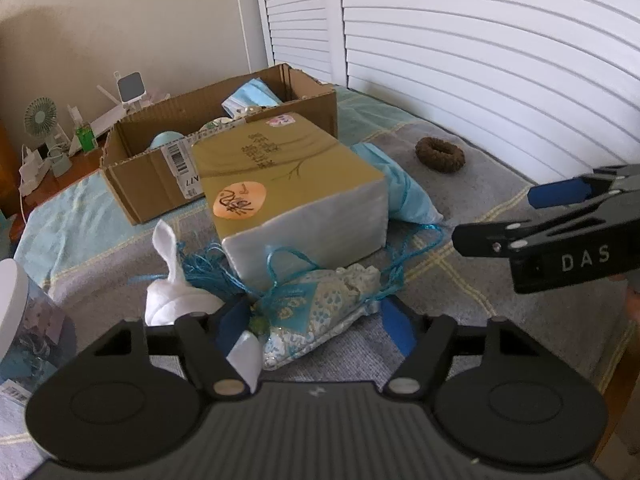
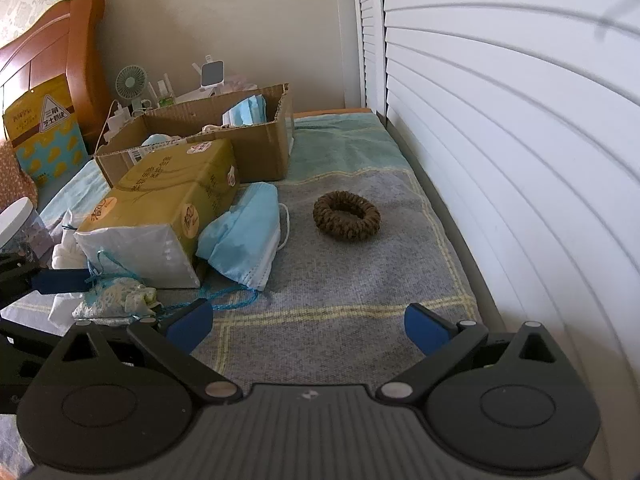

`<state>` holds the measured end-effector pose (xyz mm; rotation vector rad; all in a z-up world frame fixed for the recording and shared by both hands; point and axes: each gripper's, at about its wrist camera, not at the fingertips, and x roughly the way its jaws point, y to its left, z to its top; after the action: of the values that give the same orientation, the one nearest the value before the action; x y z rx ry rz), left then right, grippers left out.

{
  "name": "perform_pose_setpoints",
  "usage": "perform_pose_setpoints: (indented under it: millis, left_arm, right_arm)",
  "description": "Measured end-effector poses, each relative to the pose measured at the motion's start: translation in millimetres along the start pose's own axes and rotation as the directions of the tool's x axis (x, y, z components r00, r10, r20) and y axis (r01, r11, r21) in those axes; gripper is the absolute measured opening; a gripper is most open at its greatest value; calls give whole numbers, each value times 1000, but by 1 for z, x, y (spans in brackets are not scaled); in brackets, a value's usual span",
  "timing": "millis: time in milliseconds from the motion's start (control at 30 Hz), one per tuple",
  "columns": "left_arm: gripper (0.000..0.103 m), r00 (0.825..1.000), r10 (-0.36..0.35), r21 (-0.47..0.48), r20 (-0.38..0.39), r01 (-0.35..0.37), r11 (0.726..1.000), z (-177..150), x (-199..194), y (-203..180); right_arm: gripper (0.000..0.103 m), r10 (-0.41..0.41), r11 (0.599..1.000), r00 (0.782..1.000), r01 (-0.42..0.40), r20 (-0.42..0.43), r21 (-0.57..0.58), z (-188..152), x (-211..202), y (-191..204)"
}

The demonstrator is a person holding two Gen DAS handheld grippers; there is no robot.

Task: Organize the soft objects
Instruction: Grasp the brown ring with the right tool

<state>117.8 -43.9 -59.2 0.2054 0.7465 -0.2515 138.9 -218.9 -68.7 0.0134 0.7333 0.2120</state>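
A patterned blue-and-white pouch [image 1: 316, 312] with blue cord lies on the bed, between the open fingers of my left gripper [image 1: 316, 326]; it also shows in the right wrist view [image 2: 116, 300]. Behind it stands a gold tissue pack [image 1: 288, 184]. A white cloth [image 1: 168, 284] lies left of the pouch. A blue face mask [image 2: 244, 232] leans on the pack's right side. A brown scrunchie [image 2: 346, 216] lies alone on the grey blanket. My right gripper [image 2: 310, 328] is open and empty, low over the blanket, short of the scrunchie.
An open cardboard box [image 1: 160, 176] holding masks and small items stands behind the tissue pack. A white-lidded jar [image 1: 24, 320] is at the left. White louvred doors [image 2: 520, 160] run along the right. A wooden headboard [image 2: 60, 52] and a yellow bag [image 2: 44, 136] are far left.
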Motion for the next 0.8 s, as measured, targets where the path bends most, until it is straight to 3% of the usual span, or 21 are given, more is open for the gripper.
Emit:
perform_pose_setpoints:
  millis: [333, 600, 800]
  left_arm:
    - [66, 1000, -23, -17, 11, 23, 1000, -2, -2, 3]
    - [66, 999, -33, -23, 9, 33, 999, -1, -3, 5]
    - [67, 1000, -29, -13, 9, 29, 1000, -1, -2, 4]
  right_arm:
    - [100, -94, 995, 995, 95, 45, -36, 16, 7, 1]
    - [80, -135, 990, 989, 137, 62, -43, 39, 30, -5]
    - [61, -121, 992, 992, 122, 35, -28, 48, 52, -11]
